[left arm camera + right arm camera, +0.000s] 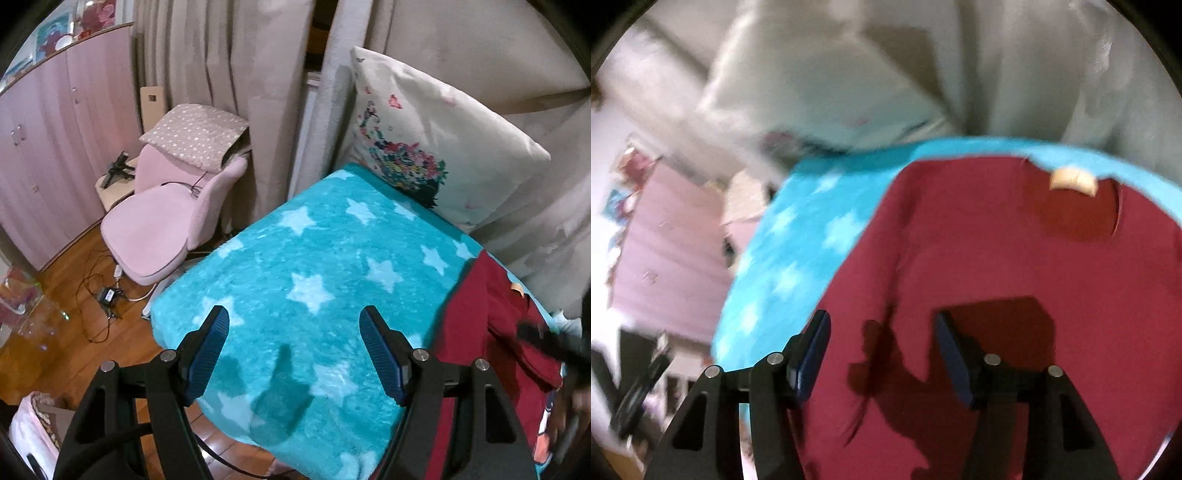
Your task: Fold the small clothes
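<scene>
A dark red small shirt (979,258) lies spread on a turquoise blanket with white stars (314,266). Its neck opening with a tan label (1073,181) is at the far end. In the left wrist view the shirt (491,332) lies at the right edge, right of my left gripper (293,321). My left gripper is open and empty above the bare blanket. My right gripper (881,325) is open and empty just above the shirt's near part. The right wrist view is blurred by motion.
A cream pillow with a floral print (436,147) leans at the blanket's far end against beige curtains (240,74). A pink chair (166,221) stands left of the bed on a wooden floor with cables (96,291). Pink cupboards (55,147) line the left wall.
</scene>
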Demonstrator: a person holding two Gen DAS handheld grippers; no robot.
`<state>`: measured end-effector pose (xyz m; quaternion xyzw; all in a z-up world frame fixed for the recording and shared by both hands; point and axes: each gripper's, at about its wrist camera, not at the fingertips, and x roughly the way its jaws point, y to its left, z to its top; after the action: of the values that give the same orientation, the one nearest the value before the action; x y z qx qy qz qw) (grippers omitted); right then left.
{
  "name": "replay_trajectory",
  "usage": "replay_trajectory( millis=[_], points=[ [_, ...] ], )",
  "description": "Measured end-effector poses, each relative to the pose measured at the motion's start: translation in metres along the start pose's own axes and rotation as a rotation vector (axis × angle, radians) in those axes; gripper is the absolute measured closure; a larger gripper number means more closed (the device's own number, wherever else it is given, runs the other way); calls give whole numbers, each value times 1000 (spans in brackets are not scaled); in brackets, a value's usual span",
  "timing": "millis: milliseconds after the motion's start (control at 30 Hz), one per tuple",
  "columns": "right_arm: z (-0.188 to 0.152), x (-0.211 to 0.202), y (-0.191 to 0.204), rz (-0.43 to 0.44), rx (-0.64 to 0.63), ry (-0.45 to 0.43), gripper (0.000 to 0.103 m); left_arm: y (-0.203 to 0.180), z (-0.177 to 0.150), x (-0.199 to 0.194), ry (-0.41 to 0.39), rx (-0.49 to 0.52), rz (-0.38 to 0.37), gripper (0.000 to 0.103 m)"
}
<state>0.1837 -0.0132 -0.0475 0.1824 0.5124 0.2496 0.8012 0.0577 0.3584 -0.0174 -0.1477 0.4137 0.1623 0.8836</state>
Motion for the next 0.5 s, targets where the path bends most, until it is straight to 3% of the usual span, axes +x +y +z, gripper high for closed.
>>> replay_trajectory(
  millis=[133, 233, 400, 500],
  points=[
    [-64, 10, 38, 120, -112, 175, 39, -1, -13, -9, -2, -42, 22, 31],
    [-110, 22, 56, 144, -210, 284, 39, -8, -30, -20, 0, -45, 42, 31],
    [-150, 45, 69, 154, -279, 376, 39, -21, -59, -37, 11, -40, 41, 31],
    [-159, 54, 79, 167, -312, 380, 39, -26, -68, -45, 9, -39, 41, 31]
  ],
)
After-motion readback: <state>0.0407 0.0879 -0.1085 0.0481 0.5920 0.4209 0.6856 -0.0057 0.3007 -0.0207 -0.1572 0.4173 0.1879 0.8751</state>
